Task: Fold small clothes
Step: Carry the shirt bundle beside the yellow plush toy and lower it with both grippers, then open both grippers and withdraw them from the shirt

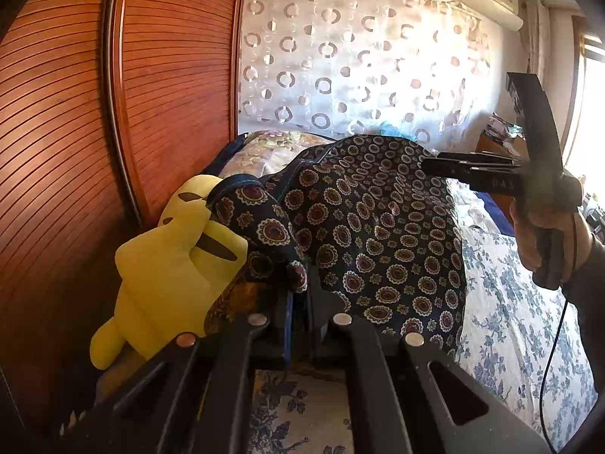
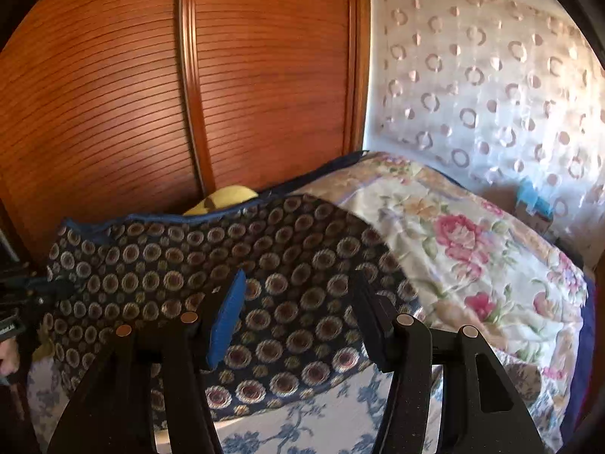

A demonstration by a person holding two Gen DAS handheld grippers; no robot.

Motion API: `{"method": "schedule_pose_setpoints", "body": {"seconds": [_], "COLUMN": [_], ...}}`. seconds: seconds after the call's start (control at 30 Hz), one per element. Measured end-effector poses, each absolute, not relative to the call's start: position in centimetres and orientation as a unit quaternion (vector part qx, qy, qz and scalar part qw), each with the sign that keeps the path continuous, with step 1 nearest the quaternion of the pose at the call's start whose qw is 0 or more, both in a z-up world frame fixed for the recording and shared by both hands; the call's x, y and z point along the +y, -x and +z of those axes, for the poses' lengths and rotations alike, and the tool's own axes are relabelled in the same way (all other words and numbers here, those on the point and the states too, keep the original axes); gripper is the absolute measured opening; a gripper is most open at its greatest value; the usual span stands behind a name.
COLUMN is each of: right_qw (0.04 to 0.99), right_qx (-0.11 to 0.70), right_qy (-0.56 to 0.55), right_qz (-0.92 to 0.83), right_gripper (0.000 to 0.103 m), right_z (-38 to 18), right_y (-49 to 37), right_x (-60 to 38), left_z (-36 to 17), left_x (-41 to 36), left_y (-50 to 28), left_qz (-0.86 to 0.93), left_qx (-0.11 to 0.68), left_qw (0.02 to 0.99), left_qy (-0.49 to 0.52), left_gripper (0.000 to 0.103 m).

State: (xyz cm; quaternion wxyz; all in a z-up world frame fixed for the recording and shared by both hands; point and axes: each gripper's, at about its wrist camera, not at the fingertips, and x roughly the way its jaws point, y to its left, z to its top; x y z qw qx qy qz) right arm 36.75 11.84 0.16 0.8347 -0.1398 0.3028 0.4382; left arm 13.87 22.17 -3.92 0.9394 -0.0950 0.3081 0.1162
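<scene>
Between the left hand-held gripper's [image 1: 298,295] closed jaws sits a bunched edge of the medallion-print garment [image 1: 378,219], which drapes over the bed [image 1: 522,321] beside a yellow plush toy [image 1: 166,272]. The right hand-held gripper [image 2: 298,310] hovers open above it, empty. Thin, limp cloth (likely slippery); best pinched at hems or corners.

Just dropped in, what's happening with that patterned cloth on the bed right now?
A person is folding a dark navy garment with a round medallion print on a bed with a blue-and-white floral cover. The left gripper is shut on one edge of it, beside a yellow plush toy. The right gripper stands open over the fabric, its pads not pressing on it. The cloth is not yet lying flat.
</scene>
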Motion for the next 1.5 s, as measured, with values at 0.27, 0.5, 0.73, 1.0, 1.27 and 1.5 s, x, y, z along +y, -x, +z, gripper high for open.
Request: {"method": "schedule_pose_setpoints", "body": {"seconds": [0.27,0.5,0.73,1.0,1.27,1.5], "right_qw": [0.83,0.83,0.836,0.842,0.85,0.86], "right_qx": [0.31,0.309,0.299,0.287,0.287,0.28], "right_qy": [0.134,0.125,0.126,0.132,0.12,0.112], "right_qz": [0.445,0.447,0.442,0.438,0.426,0.412], "right_gripper": [0.058,0.058,0.058,0.059,0.059,0.062], "right_z": [-1.1,-0.9,0.0,0.6,1.1,2.0], "right_y": [-35.0,-33.7,-32.3,-30.1,-28.4,-26.3], "right_x": [10.6,10.0,10.1,9.8,8.1,5.9], "left_z": [-3.1,-2.2,-1.2,-0.5,-0.2,-0.1], "left_x": [21.4,21.0,20.4,19.8,19.0,17.6], "left_y": [-13.6,-13.2,-12.1,-11.3,-11.0,-10.7], "left_qz": [0.126,0.126,0.122,0.117,0.113,0.101], "left_qx": [0.301,0.293,0.273,0.267,0.271,0.274], "left_qw": [0.942,0.946,0.954,0.956,0.955,0.956], "left_qy": [0.074,0.053,0.036,0.032,0.033,0.036], "left_gripper": [0.007,0.02,0.032,0.039,0.044,0.047]}}
